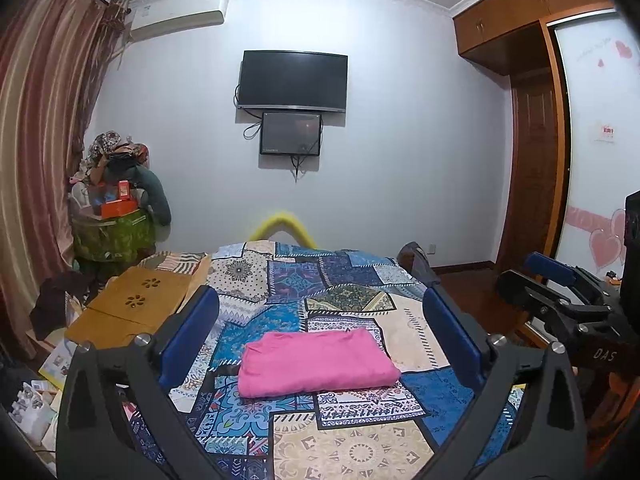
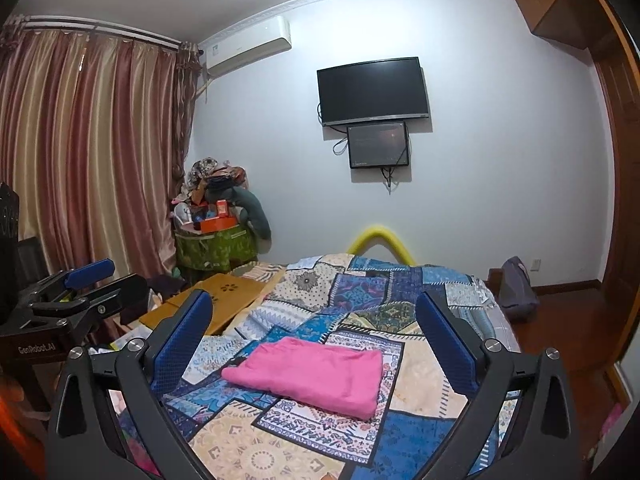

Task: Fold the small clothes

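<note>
A pink garment (image 1: 316, 362) lies folded into a flat rectangle on the patchwork bedspread (image 1: 360, 432); it also shows in the right wrist view (image 2: 312, 372). My left gripper (image 1: 320, 320) is open and empty, held above and short of the garment, its blue pads wide apart. My right gripper (image 2: 314, 316) is open and empty too, raised above the garment. The right gripper shows at the right of the left wrist view (image 1: 560, 284). The left gripper shows at the left of the right wrist view (image 2: 96, 284).
A wooden lap desk (image 1: 136, 304) lies on the bed's left side. A pile of clothes and boxes (image 1: 116, 208) stands in the far left corner by the curtain (image 1: 36, 160). A wardrobe (image 1: 540, 140) and a bag (image 2: 516, 288) are on the right.
</note>
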`<state>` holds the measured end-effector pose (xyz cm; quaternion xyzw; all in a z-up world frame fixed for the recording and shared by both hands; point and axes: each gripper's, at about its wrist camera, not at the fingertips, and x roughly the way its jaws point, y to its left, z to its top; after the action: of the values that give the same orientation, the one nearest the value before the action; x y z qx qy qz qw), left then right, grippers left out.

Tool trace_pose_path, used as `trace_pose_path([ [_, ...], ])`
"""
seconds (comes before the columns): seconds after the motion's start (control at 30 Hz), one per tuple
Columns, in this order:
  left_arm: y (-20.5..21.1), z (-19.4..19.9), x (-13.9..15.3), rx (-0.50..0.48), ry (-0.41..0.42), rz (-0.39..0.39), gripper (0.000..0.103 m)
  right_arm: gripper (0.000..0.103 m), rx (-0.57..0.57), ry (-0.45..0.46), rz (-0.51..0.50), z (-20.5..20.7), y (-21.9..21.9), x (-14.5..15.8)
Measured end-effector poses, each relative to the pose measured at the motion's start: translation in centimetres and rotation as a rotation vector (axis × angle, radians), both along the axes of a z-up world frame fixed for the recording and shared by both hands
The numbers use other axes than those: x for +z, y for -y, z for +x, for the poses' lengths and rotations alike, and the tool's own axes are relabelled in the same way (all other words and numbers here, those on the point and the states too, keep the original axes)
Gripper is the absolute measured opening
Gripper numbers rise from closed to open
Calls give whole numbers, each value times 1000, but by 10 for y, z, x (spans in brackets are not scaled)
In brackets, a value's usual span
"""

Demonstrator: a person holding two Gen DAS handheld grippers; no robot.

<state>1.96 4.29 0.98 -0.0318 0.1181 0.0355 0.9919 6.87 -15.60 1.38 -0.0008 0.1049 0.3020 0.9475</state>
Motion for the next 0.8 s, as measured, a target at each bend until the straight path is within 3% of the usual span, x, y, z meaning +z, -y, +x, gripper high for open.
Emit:
trace_pose_path([
  [0.8, -16, 8, -6, 19, -22, -44, 103, 102, -11, -13, -11, 1, 0, -2],
])
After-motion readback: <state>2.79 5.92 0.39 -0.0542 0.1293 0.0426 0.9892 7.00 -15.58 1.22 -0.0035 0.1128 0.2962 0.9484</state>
